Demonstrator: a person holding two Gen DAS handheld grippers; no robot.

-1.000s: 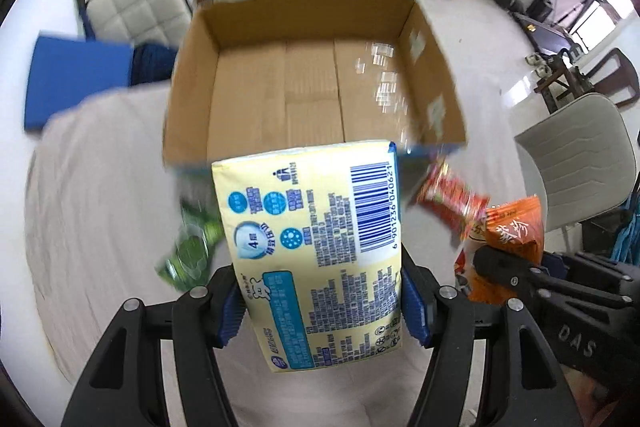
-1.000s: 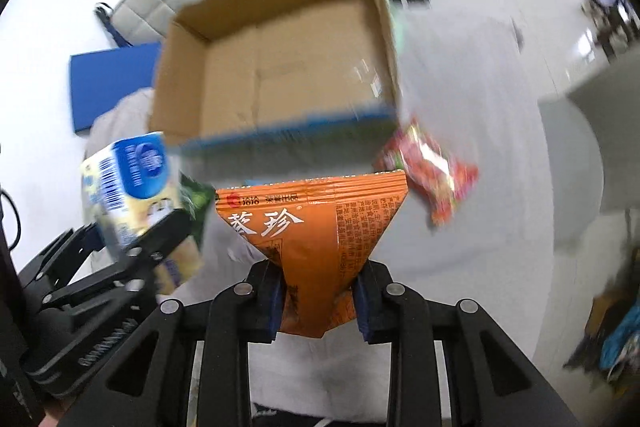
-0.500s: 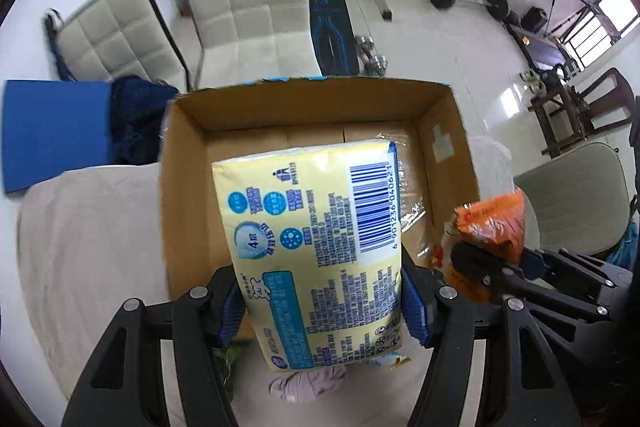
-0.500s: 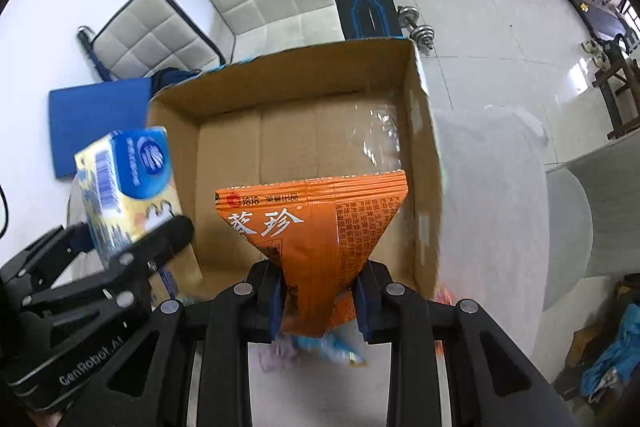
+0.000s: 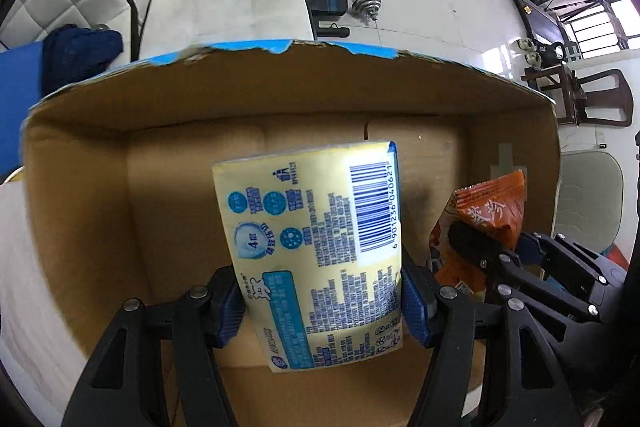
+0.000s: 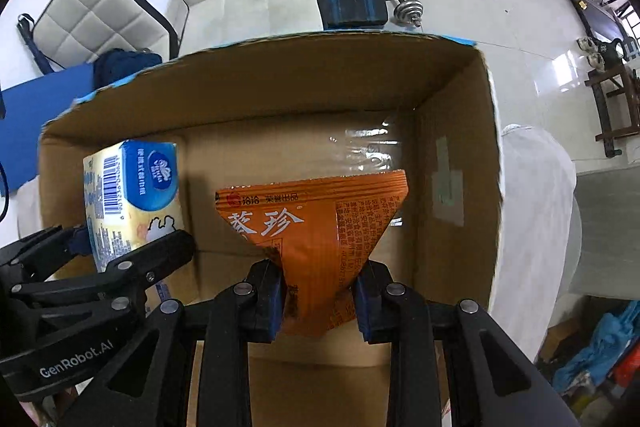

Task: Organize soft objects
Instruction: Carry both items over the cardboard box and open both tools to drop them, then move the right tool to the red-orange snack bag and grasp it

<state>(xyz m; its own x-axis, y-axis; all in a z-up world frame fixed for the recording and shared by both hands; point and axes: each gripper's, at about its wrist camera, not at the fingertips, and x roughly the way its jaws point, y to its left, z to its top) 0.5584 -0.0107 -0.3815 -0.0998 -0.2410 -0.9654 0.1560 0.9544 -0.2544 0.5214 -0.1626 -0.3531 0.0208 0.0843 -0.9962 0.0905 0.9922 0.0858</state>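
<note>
Barcoded tissue pack (image 5: 316, 251), orange snack bag (image 6: 316, 235) reading 茶珍, "GenRobot.AI" left tool (image 6: 120, 255)

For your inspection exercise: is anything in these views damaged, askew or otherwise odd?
Yes. The cardboard box's far rim is ragged, its blue outer layer torn unevenly. The orange snack bag is crumpled narrow between the right gripper's fingers.

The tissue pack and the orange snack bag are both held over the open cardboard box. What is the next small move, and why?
Probably lower both a little, then open the jaws. The left gripper clamps the tissue pack and the right gripper clamps the orange snack bag, both inside the rim of the cardboard box. The visible box floor looks bare, so nothing blocks the drop.
</note>
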